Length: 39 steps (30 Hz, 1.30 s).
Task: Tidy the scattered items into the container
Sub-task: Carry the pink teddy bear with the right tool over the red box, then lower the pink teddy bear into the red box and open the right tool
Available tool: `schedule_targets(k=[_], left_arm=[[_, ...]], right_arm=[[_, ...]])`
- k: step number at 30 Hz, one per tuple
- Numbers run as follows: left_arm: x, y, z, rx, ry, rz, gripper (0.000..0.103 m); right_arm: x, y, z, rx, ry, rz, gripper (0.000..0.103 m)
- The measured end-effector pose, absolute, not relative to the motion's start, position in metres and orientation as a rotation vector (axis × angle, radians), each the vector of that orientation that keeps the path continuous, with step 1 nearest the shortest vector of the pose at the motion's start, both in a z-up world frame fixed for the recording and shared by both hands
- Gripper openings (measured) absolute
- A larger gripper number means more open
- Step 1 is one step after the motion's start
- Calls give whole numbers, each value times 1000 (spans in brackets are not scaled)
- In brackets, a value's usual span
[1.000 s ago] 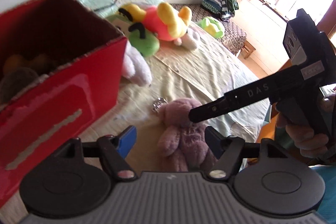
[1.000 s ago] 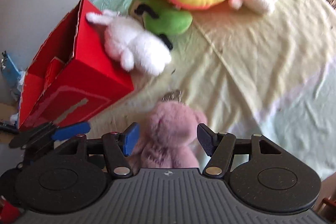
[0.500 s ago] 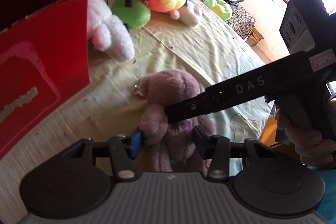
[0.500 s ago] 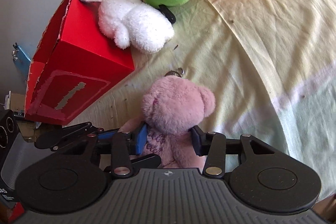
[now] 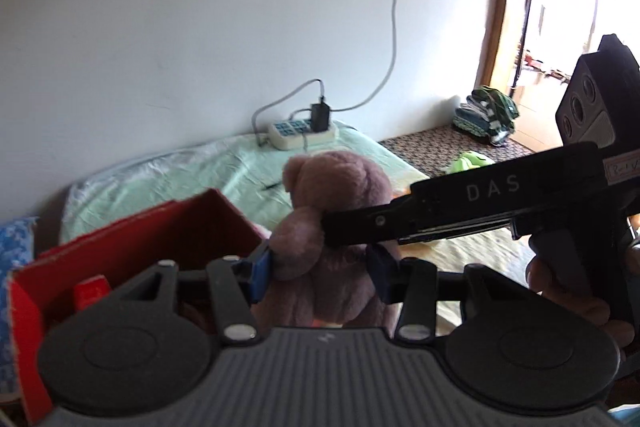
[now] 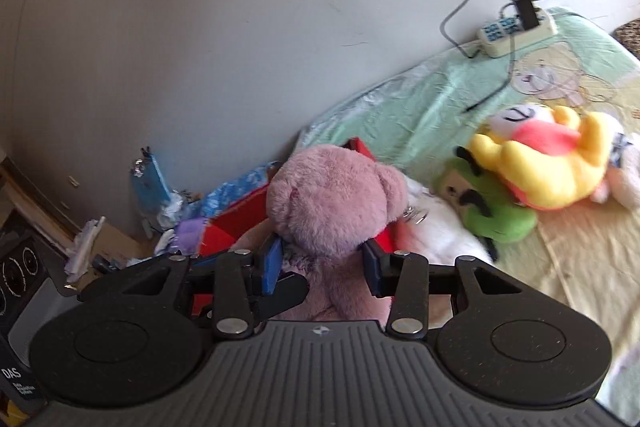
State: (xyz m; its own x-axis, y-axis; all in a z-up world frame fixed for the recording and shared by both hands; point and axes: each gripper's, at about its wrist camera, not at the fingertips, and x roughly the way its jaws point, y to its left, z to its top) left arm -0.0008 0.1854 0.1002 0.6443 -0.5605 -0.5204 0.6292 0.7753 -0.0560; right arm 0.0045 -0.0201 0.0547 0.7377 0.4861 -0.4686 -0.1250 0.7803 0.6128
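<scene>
A pink teddy bear [image 5: 332, 219] is held up off the bed, clamped from both sides. My left gripper [image 5: 320, 273] is shut on its body. My right gripper [image 6: 322, 265] is shut on it just below the head [image 6: 336, 199]; its finger crosses the left wrist view [image 5: 440, 211]. The red cardboard box [image 5: 132, 239] stands open directly behind and left of the bear, and shows partly behind it in the right wrist view [image 6: 236, 223]. A yellow-and-red plush [image 6: 548, 163], a green plush [image 6: 492, 215] and a white plush [image 6: 444, 239] lie on the bed to the right.
A power strip [image 5: 300, 133] with cables lies by the wall at the bed's head. Folded clothes [image 5: 486, 115] and a small green toy [image 5: 468, 163] sit far right. Blue packaging and paper clutter [image 6: 160, 195] lie on the floor left of the box.
Both grippers closed on the pink bear and lifted it off the sheet. It has moved up and toward the red box, with the views tilting up to the wall.
</scene>
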Motion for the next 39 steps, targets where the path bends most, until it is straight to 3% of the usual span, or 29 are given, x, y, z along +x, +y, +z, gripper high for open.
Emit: schedule_targets(k=[9, 20, 32, 39], left_arm=[[49, 286, 84, 59, 640, -361, 49], [81, 340, 43, 49, 741, -180, 49], [88, 333, 28, 98, 759, -184, 47], [88, 330, 32, 87, 778, -189, 52]], right_arm=[[98, 92, 29, 542, 792, 538, 44], [146, 169, -8, 443, 931, 580, 44], [151, 198, -11, 228, 912, 587, 48], [142, 168, -1, 408, 870, 596, 50]])
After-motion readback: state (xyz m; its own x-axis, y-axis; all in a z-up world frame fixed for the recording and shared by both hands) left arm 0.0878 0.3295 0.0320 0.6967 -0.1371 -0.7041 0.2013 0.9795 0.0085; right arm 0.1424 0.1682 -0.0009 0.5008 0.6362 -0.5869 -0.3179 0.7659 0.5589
